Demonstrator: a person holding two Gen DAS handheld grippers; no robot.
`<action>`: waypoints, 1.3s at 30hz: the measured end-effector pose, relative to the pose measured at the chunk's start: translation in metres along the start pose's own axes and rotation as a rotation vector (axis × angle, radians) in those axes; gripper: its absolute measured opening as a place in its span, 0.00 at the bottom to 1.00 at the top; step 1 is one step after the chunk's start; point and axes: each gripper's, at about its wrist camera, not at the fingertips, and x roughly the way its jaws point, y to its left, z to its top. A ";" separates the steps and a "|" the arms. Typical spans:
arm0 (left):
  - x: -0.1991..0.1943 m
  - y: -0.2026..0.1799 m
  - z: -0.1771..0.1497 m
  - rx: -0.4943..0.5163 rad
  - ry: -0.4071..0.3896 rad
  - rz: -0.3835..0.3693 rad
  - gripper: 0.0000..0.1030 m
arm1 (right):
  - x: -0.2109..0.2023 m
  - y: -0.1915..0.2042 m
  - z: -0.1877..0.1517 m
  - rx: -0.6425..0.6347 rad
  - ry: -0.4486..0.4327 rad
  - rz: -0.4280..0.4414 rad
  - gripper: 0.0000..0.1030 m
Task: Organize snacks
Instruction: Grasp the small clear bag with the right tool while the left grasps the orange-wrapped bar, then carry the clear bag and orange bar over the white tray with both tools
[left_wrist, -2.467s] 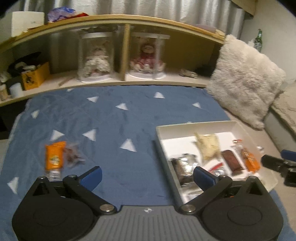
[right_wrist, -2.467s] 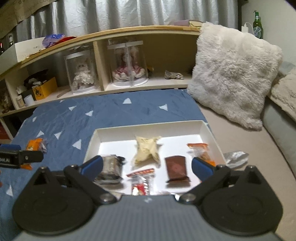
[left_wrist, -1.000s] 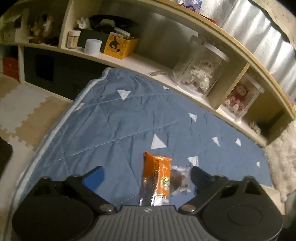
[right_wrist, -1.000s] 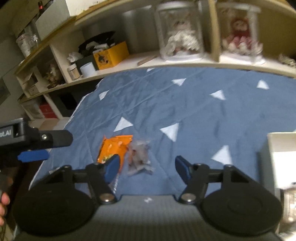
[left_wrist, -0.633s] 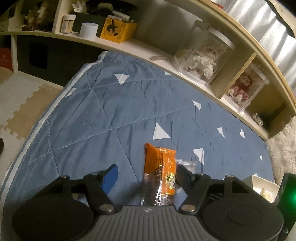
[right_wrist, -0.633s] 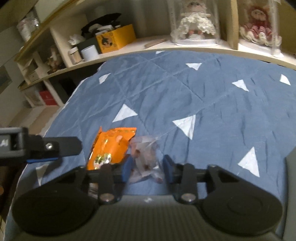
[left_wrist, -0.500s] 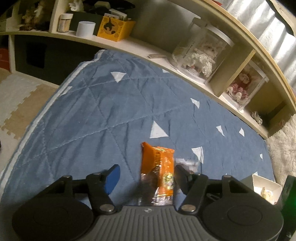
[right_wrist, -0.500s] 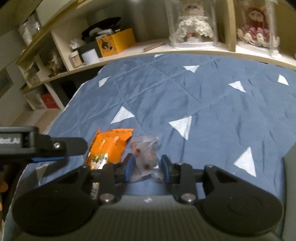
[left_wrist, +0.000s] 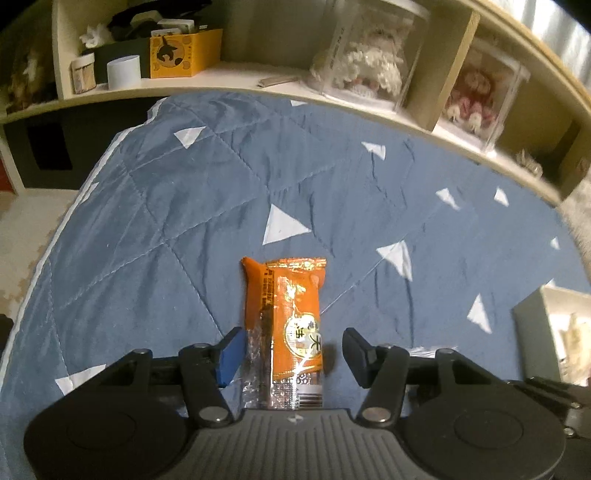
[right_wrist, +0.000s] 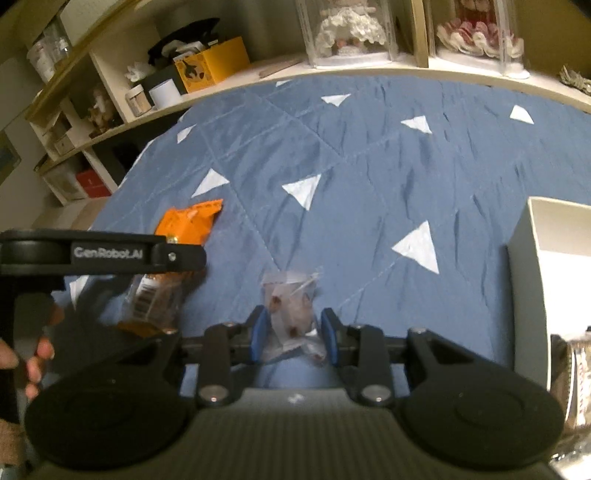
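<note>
Left gripper (left_wrist: 291, 354): jaws open, straddling the near half of the orange snack packet (left_wrist: 286, 325), not yet pinching; left pad just beside the clear edge film.
Right gripper (right_wrist: 294, 334): jaws narrowed onto the clear snack pouch (right_wrist: 293, 314), pads touching its sides; it appears gripped.
Orange packet: flat on the blue quilt (left_wrist: 192, 206), lengthwise between the jaws.
Handling: both look light, soft, crinkly and slippery; likely crushable.
Best hold: judged across the filled middle, not the seam.
White box (right_wrist: 532, 258): right of both, well apart.
</note>
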 end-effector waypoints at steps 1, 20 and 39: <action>0.002 -0.001 0.000 0.007 0.002 0.007 0.57 | 0.000 0.000 0.001 0.003 -0.001 -0.001 0.40; -0.023 -0.004 -0.003 -0.006 -0.042 0.001 0.42 | -0.017 -0.005 -0.003 0.032 -0.021 -0.023 0.33; -0.112 -0.057 -0.008 0.075 -0.202 -0.163 0.42 | -0.146 -0.043 -0.019 0.030 -0.198 -0.051 0.33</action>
